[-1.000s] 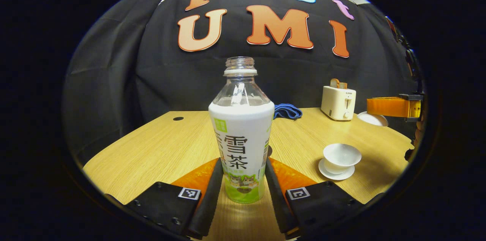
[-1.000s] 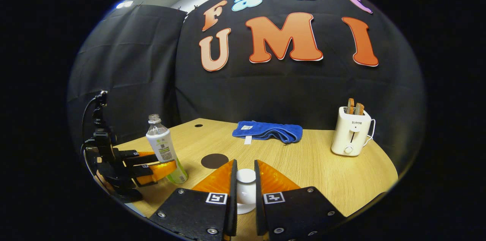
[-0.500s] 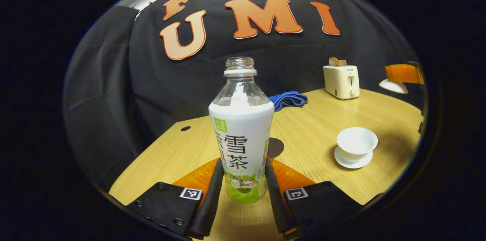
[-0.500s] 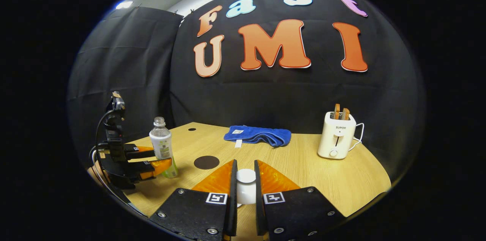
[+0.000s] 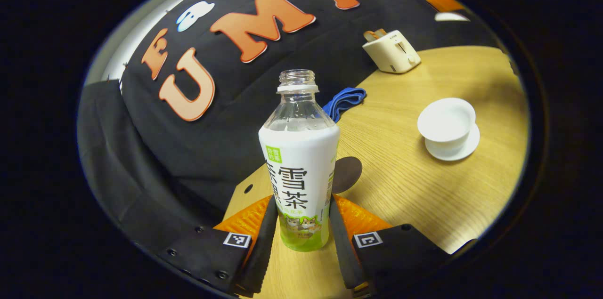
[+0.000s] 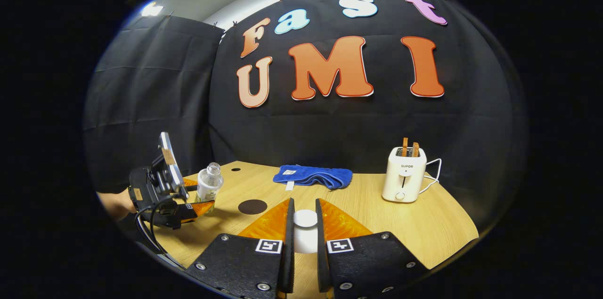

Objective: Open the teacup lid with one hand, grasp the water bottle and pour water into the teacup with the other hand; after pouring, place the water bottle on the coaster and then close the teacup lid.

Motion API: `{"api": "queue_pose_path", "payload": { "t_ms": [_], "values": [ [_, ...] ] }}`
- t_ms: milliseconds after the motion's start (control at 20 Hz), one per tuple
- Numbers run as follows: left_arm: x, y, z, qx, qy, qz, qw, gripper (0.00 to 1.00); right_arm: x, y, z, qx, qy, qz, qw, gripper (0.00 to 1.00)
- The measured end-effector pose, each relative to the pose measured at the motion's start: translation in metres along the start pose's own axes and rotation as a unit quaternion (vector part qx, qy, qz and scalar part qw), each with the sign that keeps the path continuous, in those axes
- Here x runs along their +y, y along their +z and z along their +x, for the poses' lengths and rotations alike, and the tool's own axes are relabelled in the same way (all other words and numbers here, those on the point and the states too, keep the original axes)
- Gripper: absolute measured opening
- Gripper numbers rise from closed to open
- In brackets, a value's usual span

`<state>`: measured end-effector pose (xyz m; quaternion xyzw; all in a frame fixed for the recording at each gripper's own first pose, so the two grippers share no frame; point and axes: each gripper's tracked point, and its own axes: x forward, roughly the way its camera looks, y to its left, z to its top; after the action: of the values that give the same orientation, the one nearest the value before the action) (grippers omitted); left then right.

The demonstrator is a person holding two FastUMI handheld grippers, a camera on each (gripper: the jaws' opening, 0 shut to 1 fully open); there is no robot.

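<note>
In the left gripper view my left gripper (image 5: 301, 238) is shut on the lower body of an uncapped water bottle (image 5: 299, 162) with a white and green label. The open white teacup (image 5: 446, 121) sits on its saucer (image 5: 464, 147) to the right, and the dark round coaster (image 5: 347, 173) lies just behind the bottle. In the right gripper view my right gripper (image 6: 304, 242) is shut on the knob of the white teacup lid (image 6: 305, 220), held above the table. At the far left the left gripper (image 6: 198, 194) holds the bottle (image 6: 208, 182), tilted.
A cream toaster (image 6: 403, 179) with two slices stands at the back right of the wooden table (image 6: 377, 214). A folded blue towel (image 6: 312, 175) lies at the back middle. A small hole (image 6: 232, 169) marks the table's far left corner.
The left gripper has rolled, so the bottle leans toward the teacup and the table looks steeply tilted. The right gripper has risen a little with the lid.
</note>
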<state>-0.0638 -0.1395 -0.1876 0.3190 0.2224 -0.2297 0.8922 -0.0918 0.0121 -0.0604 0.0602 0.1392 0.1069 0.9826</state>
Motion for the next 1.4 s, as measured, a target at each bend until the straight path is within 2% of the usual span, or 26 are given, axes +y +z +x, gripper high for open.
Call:
{"api": "queue_pose_path", "payload": {
  "t_ms": [300, 600, 750, 850, 950, 1000, 1100, 1150, 1200, 1400],
  "values": [
    [-0.001, 0.015, 0.002, -0.006, 0.000, 0.102, 0.995, 0.65, -0.009, 0.004, -0.009, -0.008, -0.001, 0.012, 1.000, 0.20],
    [-0.010, 0.025, 0.009, -0.012, -0.009, 0.205, 0.979, 0.63, -0.017, -0.002, -0.013, -0.007, -0.006, 0.012, 1.000, 0.20],
    [-0.016, 0.027, 0.003, -0.011, -0.019, 0.262, 0.965, 0.63, -0.019, -0.003, -0.016, -0.007, -0.007, 0.012, 1.000, 0.20],
    [-0.018, 0.026, 0.005, -0.010, -0.022, 0.285, 0.958, 0.67, -0.021, -0.003, -0.017, -0.008, -0.010, 0.008, 1.000, 0.20],
    [-0.020, 0.029, 0.003, -0.012, -0.020, 0.308, 0.951, 0.63, -0.026, -0.006, -0.017, -0.007, -0.017, 0.003, 1.000, 0.20],
    [-0.020, 0.030, 0.003, -0.014, -0.018, 0.318, 0.948, 0.67, -0.028, -0.008, -0.017, -0.006, -0.021, 0.001, 1.000, 0.20],
    [-0.020, 0.036, 0.001, -0.017, -0.014, 0.342, 0.940, 0.65, -0.028, -0.010, -0.017, -0.005, -0.020, 0.002, 1.000, 0.20],
    [-0.021, 0.037, 0.001, -0.018, -0.013, 0.352, 0.936, 0.67, -0.029, -0.011, -0.017, -0.003, -0.019, 0.003, 1.000, 0.20],
    [-0.022, 0.038, 0.002, -0.019, -0.013, 0.362, 0.932, 0.63, -0.030, -0.011, -0.017, -0.004, -0.020, 0.002, 1.000, 0.20],
    [-0.020, 0.040, 0.001, -0.015, -0.013, 0.399, 0.917, 0.65, -0.033, -0.014, -0.018, -0.003, -0.022, 0.003, 1.000, 0.20]
  ]
}}
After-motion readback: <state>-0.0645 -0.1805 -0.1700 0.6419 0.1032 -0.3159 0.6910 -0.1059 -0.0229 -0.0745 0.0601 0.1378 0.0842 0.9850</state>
